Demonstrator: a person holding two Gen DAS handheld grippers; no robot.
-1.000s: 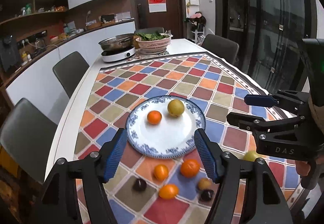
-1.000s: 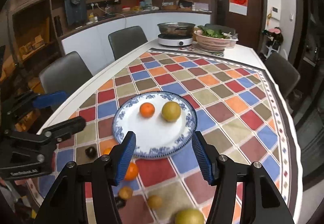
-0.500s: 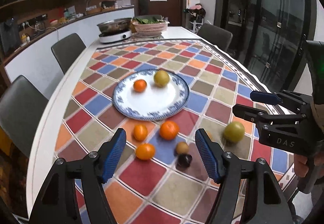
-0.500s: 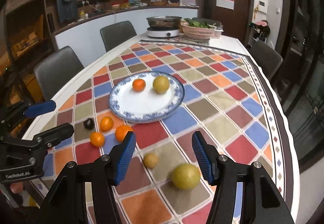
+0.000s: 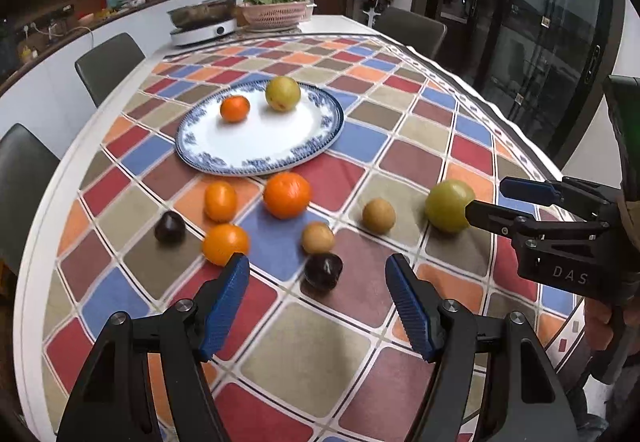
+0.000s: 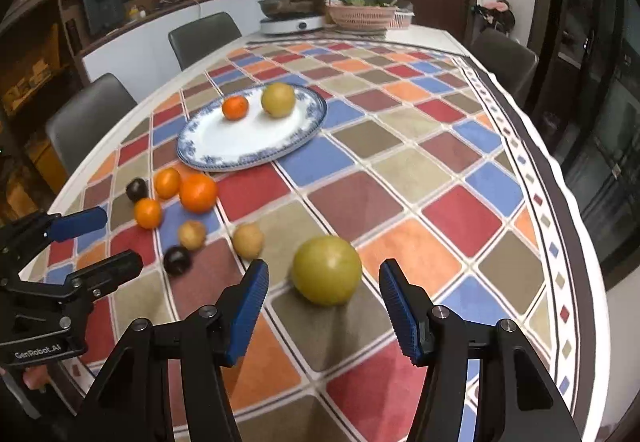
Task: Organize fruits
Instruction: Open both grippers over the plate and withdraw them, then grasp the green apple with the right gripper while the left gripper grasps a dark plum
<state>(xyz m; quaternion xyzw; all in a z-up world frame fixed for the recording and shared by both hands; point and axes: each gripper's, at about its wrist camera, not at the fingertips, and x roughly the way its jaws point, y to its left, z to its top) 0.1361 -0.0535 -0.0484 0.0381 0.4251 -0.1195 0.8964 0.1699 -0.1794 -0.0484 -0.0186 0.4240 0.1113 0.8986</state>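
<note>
A blue-rimmed white plate (image 5: 256, 146) (image 6: 240, 140) holds a small orange (image 5: 235, 108) and a yellow-green pear (image 5: 283, 93). Loose on the checked cloth lie three oranges, the largest (image 5: 287, 195) (image 6: 197, 192) nearest the plate, two brown fruits (image 5: 378, 215), two dark plums (image 5: 323, 271) and a big green apple (image 5: 449, 205) (image 6: 327, 269). My left gripper (image 5: 316, 306) is open and empty, just short of the near plum. My right gripper (image 6: 323, 308) is open and empty, with the apple just ahead between the fingers.
The checked tablecloth (image 5: 400, 114) covers a long white table. A pan on a cooker (image 5: 202, 22) and a basket of greens (image 5: 276, 8) stand at the far end. Grey chairs (image 5: 108, 62) line both sides. The table's near edge curves close under both grippers.
Both grippers have pulled back from above the plate toward the table's near end and dropped lower. The loose fruits now lie ahead of them. Both stay open.
</note>
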